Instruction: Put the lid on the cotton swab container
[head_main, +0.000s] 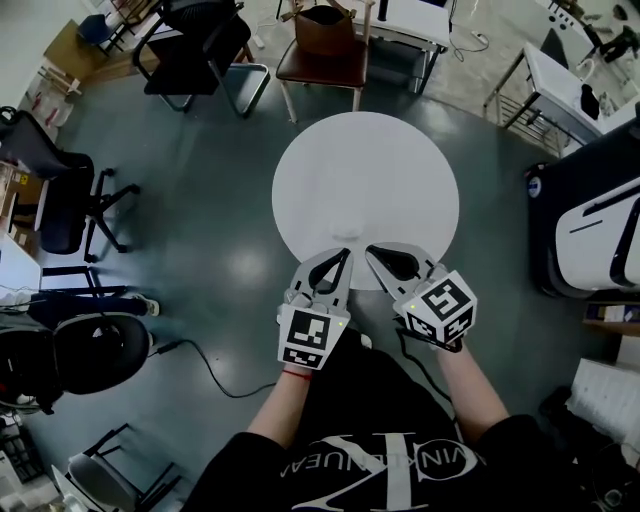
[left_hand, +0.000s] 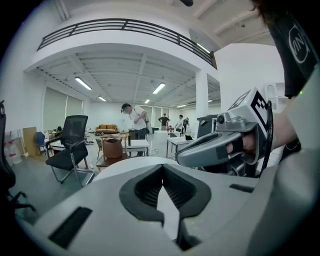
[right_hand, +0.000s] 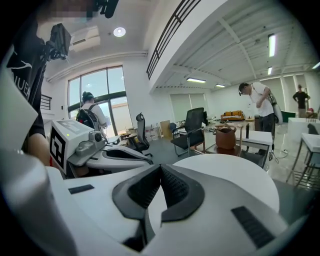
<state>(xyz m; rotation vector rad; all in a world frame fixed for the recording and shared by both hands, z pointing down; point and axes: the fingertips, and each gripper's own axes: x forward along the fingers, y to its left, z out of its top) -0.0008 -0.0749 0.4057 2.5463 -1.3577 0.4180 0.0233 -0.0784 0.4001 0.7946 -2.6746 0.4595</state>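
While over round table (head_main: 365, 170), left gripper (head_main: 347, 255), right gripper (head_main: 371, 252); brown chair (head_main: 322, 62) beyond.

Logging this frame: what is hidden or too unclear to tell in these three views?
1. Head view: a faint mark on the round table, just ahead of the left gripper and right gripper, is too faint to identify.
2. Head view: both grippers cover the table's near edge.
3. Both gripper views: each gripper's own body blocks the near tabletop, so what lies there cannot be seen.
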